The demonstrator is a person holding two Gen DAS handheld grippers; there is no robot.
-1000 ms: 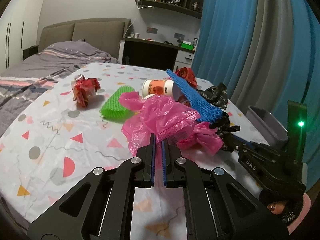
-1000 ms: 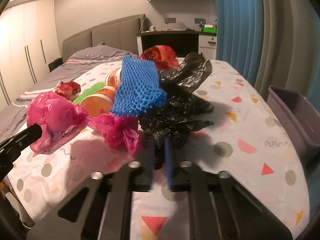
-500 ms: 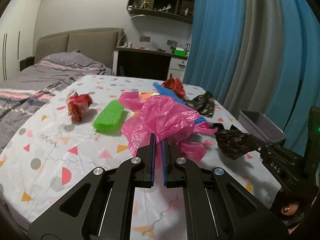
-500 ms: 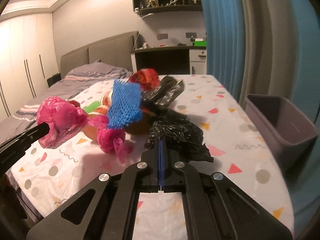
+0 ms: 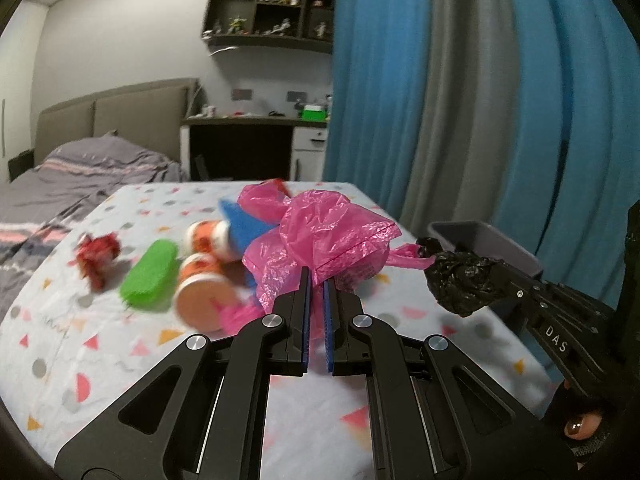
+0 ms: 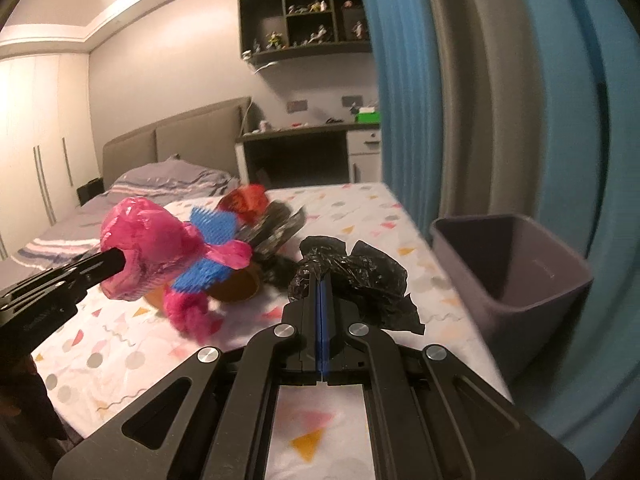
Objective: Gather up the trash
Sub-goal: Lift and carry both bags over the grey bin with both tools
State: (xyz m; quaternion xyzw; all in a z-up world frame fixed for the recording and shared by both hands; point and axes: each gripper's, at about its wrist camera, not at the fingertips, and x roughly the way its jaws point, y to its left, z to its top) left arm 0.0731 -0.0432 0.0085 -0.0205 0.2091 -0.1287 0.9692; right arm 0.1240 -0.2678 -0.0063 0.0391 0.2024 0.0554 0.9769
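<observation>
My left gripper [image 5: 316, 280] is shut on a crumpled pink plastic bag [image 5: 332, 236] and holds it above the table; the bag also shows in the right wrist view [image 6: 148, 240]. My right gripper [image 6: 320, 280] is shut on a crumpled black plastic bag [image 6: 356, 276], lifted above the table; it also shows in the left wrist view [image 5: 460, 280]. A grey bin [image 6: 520, 276] stands at the table's right edge, just right of the black bag; it also shows in the left wrist view [image 5: 484, 236].
On the patterned tablecloth [image 5: 100, 344] lie a green foam net [image 5: 152, 276], two orange-and-white cups [image 5: 204, 284], a blue foam net [image 5: 244, 220], a red crumpled wrapper [image 5: 98, 252] and another black bag [image 6: 276, 228]. Blue curtains [image 5: 440, 100] hang right. A bed [image 5: 60, 184] stands left.
Both grippers have risen and swung right toward the bin, carrying their bags. The pink bag has lifted off the pile, uncovering the cups.
</observation>
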